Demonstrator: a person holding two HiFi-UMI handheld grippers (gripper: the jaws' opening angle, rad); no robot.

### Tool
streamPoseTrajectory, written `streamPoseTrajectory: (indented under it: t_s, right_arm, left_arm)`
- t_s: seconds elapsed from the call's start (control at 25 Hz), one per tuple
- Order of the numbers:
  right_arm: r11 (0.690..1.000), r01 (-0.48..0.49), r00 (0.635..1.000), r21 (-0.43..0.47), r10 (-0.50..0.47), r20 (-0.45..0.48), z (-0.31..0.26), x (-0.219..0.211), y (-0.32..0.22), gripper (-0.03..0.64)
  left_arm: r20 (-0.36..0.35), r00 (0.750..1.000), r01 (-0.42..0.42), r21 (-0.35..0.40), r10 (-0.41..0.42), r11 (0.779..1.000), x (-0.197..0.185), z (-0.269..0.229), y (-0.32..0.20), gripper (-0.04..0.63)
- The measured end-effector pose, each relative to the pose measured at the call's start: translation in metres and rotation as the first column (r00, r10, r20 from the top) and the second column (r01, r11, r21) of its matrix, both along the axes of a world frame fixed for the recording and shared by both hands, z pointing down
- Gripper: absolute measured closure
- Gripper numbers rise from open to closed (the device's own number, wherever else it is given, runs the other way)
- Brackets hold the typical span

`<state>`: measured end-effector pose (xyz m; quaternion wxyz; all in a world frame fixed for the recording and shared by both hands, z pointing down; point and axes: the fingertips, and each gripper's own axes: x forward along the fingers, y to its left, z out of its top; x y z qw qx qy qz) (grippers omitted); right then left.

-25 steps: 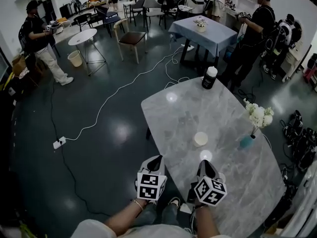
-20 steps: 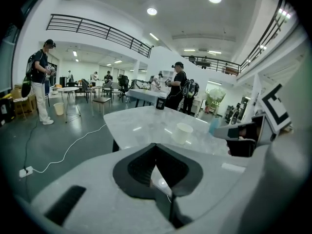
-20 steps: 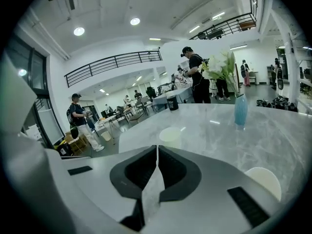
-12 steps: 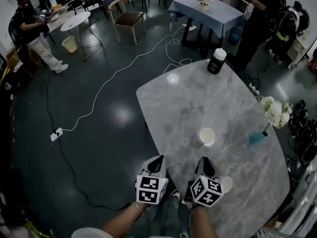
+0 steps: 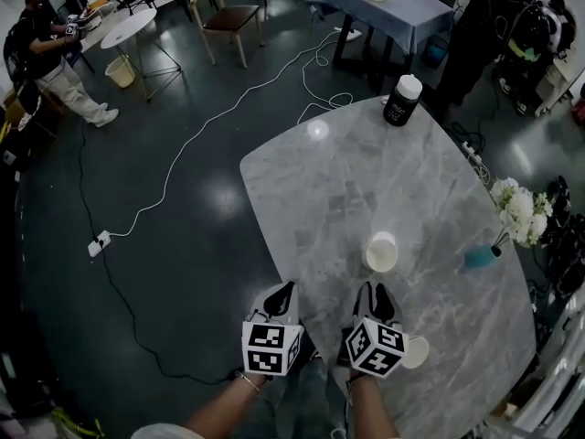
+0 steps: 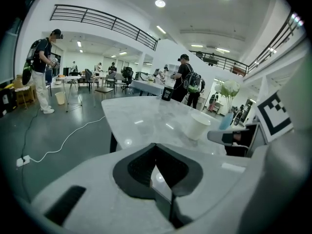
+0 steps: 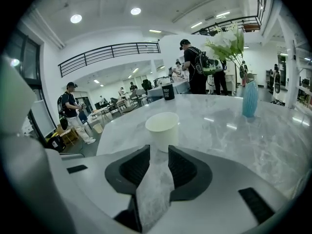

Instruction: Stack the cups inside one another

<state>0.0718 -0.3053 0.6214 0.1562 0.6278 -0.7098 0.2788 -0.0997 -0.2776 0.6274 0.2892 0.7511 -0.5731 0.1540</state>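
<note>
A white paper cup [image 5: 380, 251] stands upright on the grey marble table [image 5: 311, 190], also seen in the left gripper view [image 6: 197, 126] and the right gripper view [image 7: 163, 129]. A second white cup [image 5: 416, 351] shows partly, just right of the right gripper's marker cube. My right gripper [image 5: 377, 291] [image 7: 159, 147] points at the standing cup from a short way off. Its jaws are opening, with only bare table between them. My left gripper [image 5: 282, 290] [image 6: 155, 145] hovers at the table's near edge, jaw tips touching, holding nothing.
A black jar with a white lid [image 5: 401, 100] stands at the table's far end. A teal vase [image 5: 479, 257] with white flowers stands at the right edge. Beyond are dark floor, a white cable [image 5: 183, 163], chairs, a blue-clothed table [image 5: 384, 7] and several people.
The head view has tipped further down over the table. Both grippers have sunk slightly toward the table's near edge, still side by side and short of the standing cup.
</note>
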Motion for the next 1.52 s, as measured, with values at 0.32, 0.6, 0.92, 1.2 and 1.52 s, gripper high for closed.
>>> streamPoseTrajectory:
  t_s: [0.32,0.6,0.92,1.2,1.52]
  right_arm:
    - [1.000,-0.007,1.000,-0.018,0.007,-0.025,0.014,0.003,-0.021,0.463]
    - [0.999,-0.012,0.999,-0.035,0.011,-0.045,0.024,0.002,-0.034,0.417]
    - [0.999,-0.024,0.997,-0.044,0.020,-0.078,0.031,0.004,-0.045,0.403]
    - [0.999,-0.003,0.996,-0.045,-0.001,-0.089,0.034,0.006,-0.050,0.405]
    - [1.000,0.003,0.997,-0.023,-0.004,-0.083,0.032,0.007,-0.050,0.405]
  left_arm:
    - [-0.016,1.000,0.006,-0.042,-0.006,0.999,0.003,0.015,-0.003,0.598]
    - [-0.011,1.000,0.019,-0.057,-0.019,0.998,-0.003,0.021,-0.009,0.598]
    - [-0.014,0.999,0.038,-0.075,-0.039,0.996,-0.008,0.027,-0.008,0.598]
    - [-0.012,0.999,0.039,-0.076,-0.040,0.996,-0.001,0.027,-0.005,0.598]
    - [0.001,0.999,0.038,-0.081,-0.038,0.996,-0.005,0.026,0.004,0.598]
